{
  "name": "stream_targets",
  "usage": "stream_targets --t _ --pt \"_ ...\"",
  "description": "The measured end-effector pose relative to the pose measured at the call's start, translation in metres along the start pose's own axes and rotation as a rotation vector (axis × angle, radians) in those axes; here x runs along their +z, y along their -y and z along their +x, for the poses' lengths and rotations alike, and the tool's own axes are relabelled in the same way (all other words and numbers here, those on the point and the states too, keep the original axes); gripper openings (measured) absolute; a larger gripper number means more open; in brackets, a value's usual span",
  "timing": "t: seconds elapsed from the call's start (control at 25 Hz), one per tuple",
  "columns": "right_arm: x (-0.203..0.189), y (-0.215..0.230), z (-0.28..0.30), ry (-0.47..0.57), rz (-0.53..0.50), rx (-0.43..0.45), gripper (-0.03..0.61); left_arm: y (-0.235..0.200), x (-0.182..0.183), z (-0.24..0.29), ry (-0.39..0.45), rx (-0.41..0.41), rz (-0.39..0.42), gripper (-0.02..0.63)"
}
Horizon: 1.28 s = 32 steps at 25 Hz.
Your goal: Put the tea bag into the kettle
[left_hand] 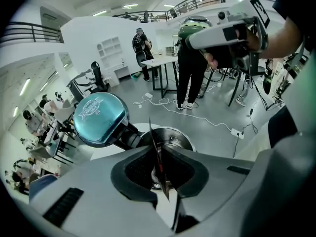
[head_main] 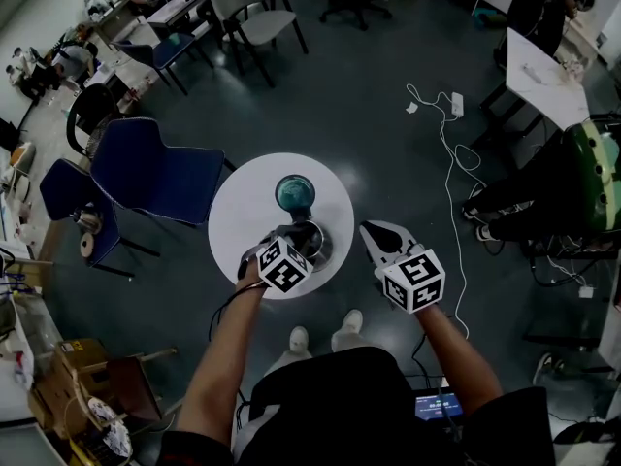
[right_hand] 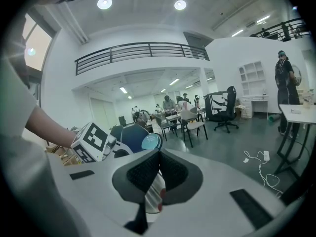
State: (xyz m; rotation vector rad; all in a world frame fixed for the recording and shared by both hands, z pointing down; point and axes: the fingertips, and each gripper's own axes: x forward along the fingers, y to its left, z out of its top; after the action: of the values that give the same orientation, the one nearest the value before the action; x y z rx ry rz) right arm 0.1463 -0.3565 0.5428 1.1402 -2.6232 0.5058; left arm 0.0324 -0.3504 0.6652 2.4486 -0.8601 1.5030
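left gripper (left_hand: pixel 161 153): pinching the tea bag (left_hand: pixel 159 171), bag hanging edge-on, long axis pointing down
kettle (left_hand: pixel 180 137): sitting directly below the bag, lid (left_hand: pixel 98 118) standing open
right gripper (right_hand: pixel 158 157): jaws staying... no, resting closed beside the kettle, farther off

Flat tea bag (left_hand: pixel 159 157) edge-on over open steel kettle (left_hand: pixel 175 135) (w/ teal lid (left_hand: pixel 100 119) up).

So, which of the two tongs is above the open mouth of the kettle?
The left tongs: they pinch the tea bag over the open mouth of the kettle. The right tongs hang off to the side, past the edge of the table.
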Motion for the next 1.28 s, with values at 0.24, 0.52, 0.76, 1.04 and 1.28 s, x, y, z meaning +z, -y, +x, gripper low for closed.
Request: stream_targets --t 0.24,0.52,0.76,1.04,1.28 --pt "0.001 -0.008 0.001 -0.002 0.002 0.001 0.018 0.003 -0.009 -0.006 0.002 -0.023 -0.008 0.127" --pt "0.0 -0.014 0.005 -0.001 -0.006 0.002 0.018 0.002 -0.013 -0.012 0.021 -0.012 -0.014 0.127" --pt "0.0 -0.018 0.007 -0.007 -0.008 0.001 0.018 0.004 -0.009 -0.016 0.027 -0.028 0.003 0.121" --pt "-0.003 -0.015 0.006 -0.01 -0.006 -0.007 0.018 0.004 -0.008 -0.014 0.008 -0.032 0.015 0.048" --pt "-0.005 -0.009 0.004 -0.021 0.0 -0.014 0.018 0.005 -0.006 -0.008 -0.01 -0.043 0.016 0.041"
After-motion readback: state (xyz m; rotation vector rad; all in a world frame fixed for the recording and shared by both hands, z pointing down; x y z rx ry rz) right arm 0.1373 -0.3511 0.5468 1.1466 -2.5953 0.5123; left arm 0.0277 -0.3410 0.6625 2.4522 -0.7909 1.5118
